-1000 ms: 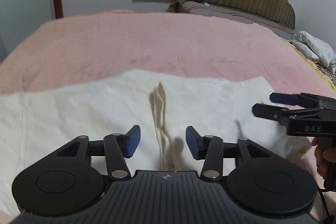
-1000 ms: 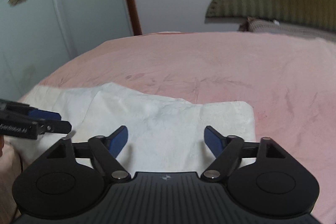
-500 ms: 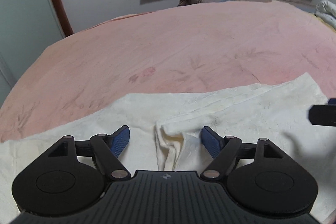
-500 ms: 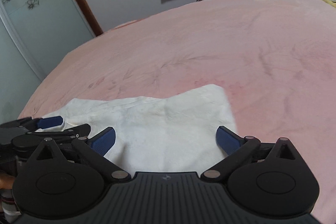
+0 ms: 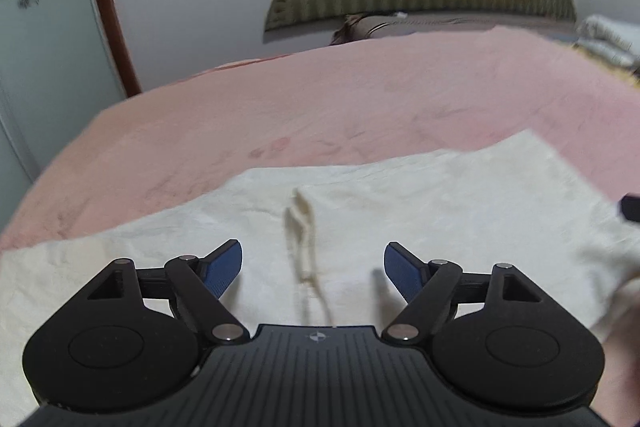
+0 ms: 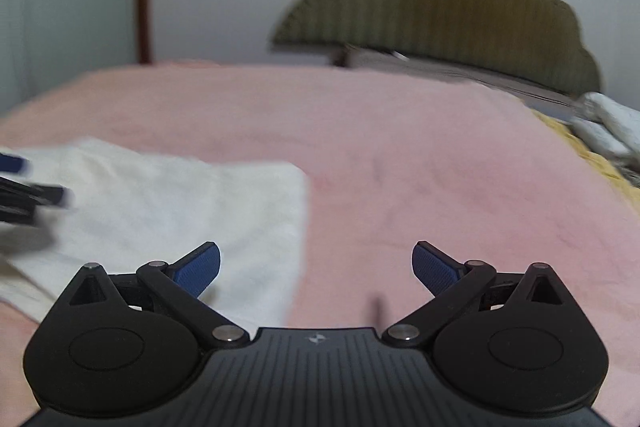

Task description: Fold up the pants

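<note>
While the cream pants (image 5: pixel 400 211) are laid flat across the lower middle of the pink bed (image 5: pixel 320 107), one fold seems done; more remain. Nothing is held by the left gripper (image 5: pixel 313 263) or right gripper (image 6: pixel 316 267), whose jaws have just been opening wide.

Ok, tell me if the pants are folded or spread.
Spread flat: the pants lie open across the bed, with a raised crease mid-cloth; both grippers off them.

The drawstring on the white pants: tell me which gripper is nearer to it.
Left. The left gripper hangs open right over the drawstring, which runs between its fingers. The right gripper is open past the pants' side edge, over the pink bedspread.
</note>
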`<action>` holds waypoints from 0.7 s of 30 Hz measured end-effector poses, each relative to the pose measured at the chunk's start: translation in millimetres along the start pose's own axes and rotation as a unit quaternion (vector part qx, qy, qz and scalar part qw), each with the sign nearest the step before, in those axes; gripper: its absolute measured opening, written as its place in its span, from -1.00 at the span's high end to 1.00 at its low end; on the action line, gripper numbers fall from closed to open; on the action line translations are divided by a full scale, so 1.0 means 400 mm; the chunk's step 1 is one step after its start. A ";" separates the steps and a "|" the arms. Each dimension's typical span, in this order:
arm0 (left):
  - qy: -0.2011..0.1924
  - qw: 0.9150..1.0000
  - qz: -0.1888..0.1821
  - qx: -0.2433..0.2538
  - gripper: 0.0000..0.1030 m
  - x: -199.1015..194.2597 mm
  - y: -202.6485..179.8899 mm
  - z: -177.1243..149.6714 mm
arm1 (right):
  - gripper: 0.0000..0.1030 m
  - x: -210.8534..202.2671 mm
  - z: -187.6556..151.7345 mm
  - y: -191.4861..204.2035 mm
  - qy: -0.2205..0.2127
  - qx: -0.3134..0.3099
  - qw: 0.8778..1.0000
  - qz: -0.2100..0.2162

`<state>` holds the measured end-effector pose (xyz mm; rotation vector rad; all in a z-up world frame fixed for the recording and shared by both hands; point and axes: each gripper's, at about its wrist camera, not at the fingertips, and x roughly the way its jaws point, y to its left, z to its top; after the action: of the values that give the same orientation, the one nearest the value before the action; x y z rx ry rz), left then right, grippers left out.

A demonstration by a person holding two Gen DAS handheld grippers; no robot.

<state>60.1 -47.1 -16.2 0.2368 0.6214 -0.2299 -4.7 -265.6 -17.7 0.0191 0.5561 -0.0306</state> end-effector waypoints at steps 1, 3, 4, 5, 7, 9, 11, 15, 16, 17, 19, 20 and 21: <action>0.001 1.000 -0.009 -0.001 -0.59 -0.002 -0.006 0.001 | -1.00 -0.006 0.008 0.018 -0.003 0.000 0.999 0.043; 0.014 1.000 -0.006 0.022 -0.59 0.014 -0.030 -0.009 | -1.00 0.002 0.009 0.052 0.003 -0.004 0.995 0.103; 0.026 0.999 0.005 0.035 -0.59 0.030 -0.042 -0.020 | -1.00 0.015 0.003 0.071 0.012 -0.007 0.993 0.119; 0.034 0.999 0.010 0.041 -0.61 0.041 -0.048 -0.033 | -1.00 0.039 -0.001 0.094 0.031 -0.013 0.992 0.119; 0.024 0.999 0.011 0.031 -0.67 0.040 -0.041 -0.052 | -1.00 0.088 -0.030 0.119 0.079 -0.030 0.991 0.106; 0.026 0.999 0.018 0.025 -0.84 0.040 -0.034 -0.055 | -1.00 0.090 -0.049 0.119 0.075 -0.032 0.991 0.107; 0.026 0.999 0.025 0.021 -0.92 0.042 -0.030 -0.058 | -1.00 0.079 -0.033 0.110 0.073 -0.020 0.991 0.109; 0.025 0.999 0.028 0.004 -0.98 0.045 -0.023 -0.063 | -1.00 0.056 -0.003 0.086 0.041 0.022 0.993 0.110; 0.023 0.999 0.028 0.003 -0.98 0.041 -0.020 -0.067 | -1.00 0.061 0.000 0.082 0.043 0.034 0.992 0.115; 0.021 0.999 0.028 0.003 -0.99 0.041 -0.020 -0.067 | -1.00 0.069 0.001 0.080 0.047 0.043 0.991 0.119; 0.020 0.999 0.026 0.002 -1.00 0.040 -0.016 -0.069 | -1.00 0.084 -0.004 0.082 0.057 0.052 0.989 0.124; 0.021 0.999 0.025 0.000 -1.00 0.040 -0.014 -0.070 | -1.00 0.092 -0.010 0.088 0.063 0.050 0.989 0.124; 0.021 0.999 0.024 -0.003 -1.00 0.042 -0.012 -0.070 | -1.00 0.100 -0.016 0.094 0.068 0.045 0.989 0.123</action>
<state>56.5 -46.0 -49.0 0.2516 0.6579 -0.1782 27.4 -228.8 -43.9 0.1781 0.6857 0.1867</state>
